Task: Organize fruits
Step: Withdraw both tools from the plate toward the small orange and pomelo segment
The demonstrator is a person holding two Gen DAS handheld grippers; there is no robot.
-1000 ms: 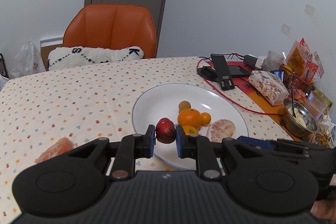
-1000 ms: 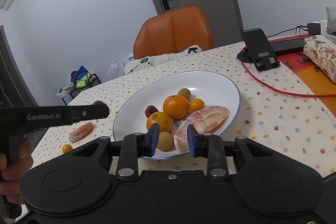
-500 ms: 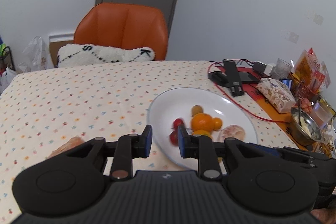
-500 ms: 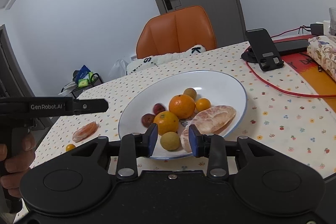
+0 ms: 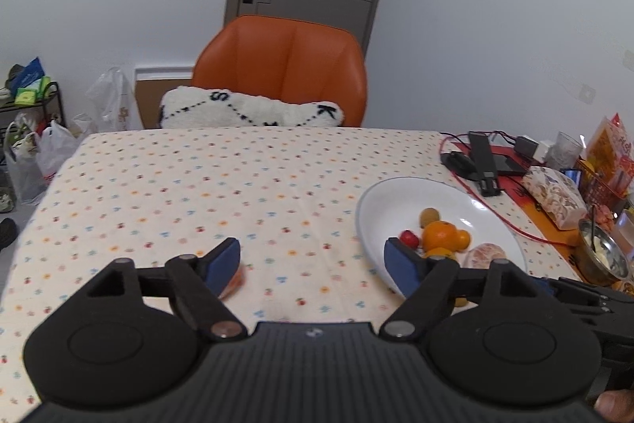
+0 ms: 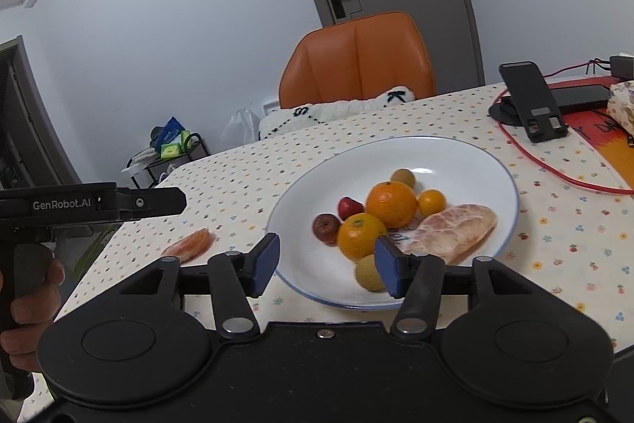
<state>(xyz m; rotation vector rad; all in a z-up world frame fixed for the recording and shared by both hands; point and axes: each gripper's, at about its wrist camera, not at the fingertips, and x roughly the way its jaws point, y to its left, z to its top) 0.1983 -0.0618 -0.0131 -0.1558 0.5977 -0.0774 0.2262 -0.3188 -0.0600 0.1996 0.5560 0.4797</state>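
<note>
A white plate holds two oranges, a small yellow citrus, two red fruits, a brownish fruit, a greenish fruit and a peeled pink citrus piece. My right gripper hovers open and empty at the plate's near rim. My left gripper is wide open and empty over the tablecloth, left of the plate. A pink citrus segment lies on the cloth, partly hidden by its left finger. The segment also shows in the right wrist view.
An orange chair with a white cushion stands at the table's far side. A phone stand, red cable, tissue pack, metal bowl and snack packets crowd the right side. A hand holds the left gripper.
The left gripper let the red fruit go into the plate, opened wide and swung left over the cloth. The right gripper's jaws opened wider near the plate.
</note>
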